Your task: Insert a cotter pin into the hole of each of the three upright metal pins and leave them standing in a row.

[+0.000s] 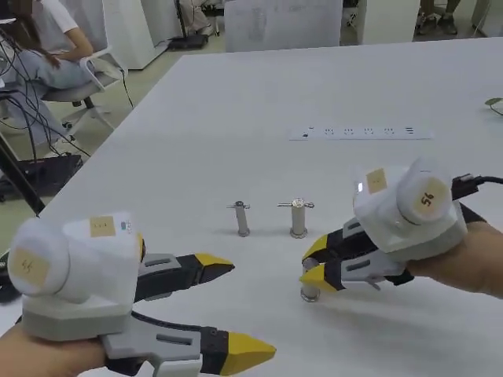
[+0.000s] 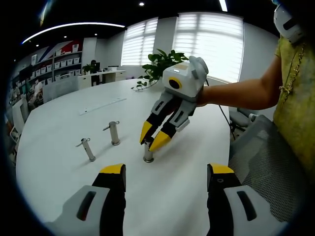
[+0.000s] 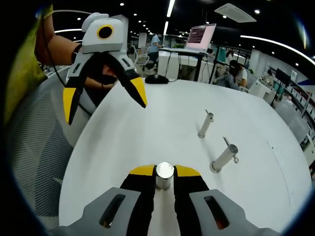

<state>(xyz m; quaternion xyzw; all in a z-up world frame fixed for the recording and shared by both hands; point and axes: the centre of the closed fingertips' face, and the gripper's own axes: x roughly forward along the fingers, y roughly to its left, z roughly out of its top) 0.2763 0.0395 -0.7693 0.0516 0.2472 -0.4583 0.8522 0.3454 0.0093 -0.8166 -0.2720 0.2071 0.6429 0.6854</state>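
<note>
White tabletop point(image 1: 236, 102) carries all three metal pins. Two stand side by side mid-frame, the left pin point(image 1: 241, 218) and the middle pin point(image 1: 298, 217), with cotter pins point(image 1: 295, 205) through their tops. Your right gripper point(image 1: 318, 265), its cap marked "56", is clamped on the third pin point(image 1: 310, 290), which stands upright at lower centre-right. Your left gripper point(image 1: 244, 306), lower left, holds its jaws spread wide — nothing between them. One power strip point(image 1: 360, 132) lies beyond; an office chair point(image 1: 86, 94) stands upper left.
</note>
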